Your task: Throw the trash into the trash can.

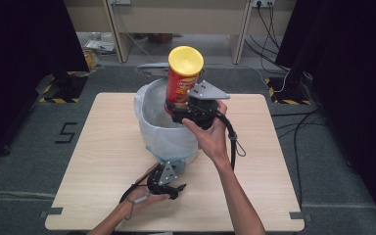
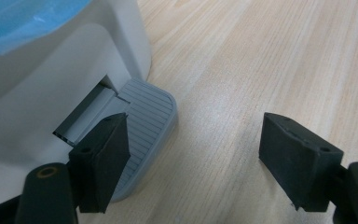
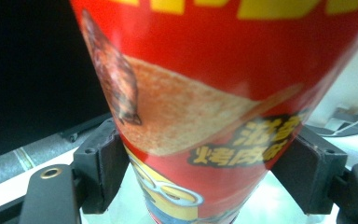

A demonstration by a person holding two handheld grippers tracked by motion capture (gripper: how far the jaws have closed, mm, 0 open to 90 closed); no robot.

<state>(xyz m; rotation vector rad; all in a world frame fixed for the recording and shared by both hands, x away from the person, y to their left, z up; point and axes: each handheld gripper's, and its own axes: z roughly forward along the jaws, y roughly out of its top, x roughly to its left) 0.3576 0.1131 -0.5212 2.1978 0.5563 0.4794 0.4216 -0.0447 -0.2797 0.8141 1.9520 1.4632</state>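
At about 7 o'clock on the table [image 1: 103, 196], the left gripper [image 1: 176, 188] lies low beside the bin [image 1: 164, 134], jaws spread apart with nothing between them. In the left gripper view one jaw sits over the grey pedal [image 2: 151, 116] at the bin's foot; whether it presses down I cannot tell for sure. Keep that pedal down, so the lid stays out of the way.

At the table's centre, toward 12 o'clock, the bin stands open with its pale liner [image 1: 147, 105] folded over the rim. Above its 2 o'clock edge the right gripper [image 1: 176, 110] is clamped on the can [image 1: 182, 78], which stands near upright, yellow lid up, base just inside the rim.

To do this well, bring the can toward the bin's middle so it clears the liner, lower it a little, then part the jaws. A drop from the rim could catch the liner or tip the can onto the table.
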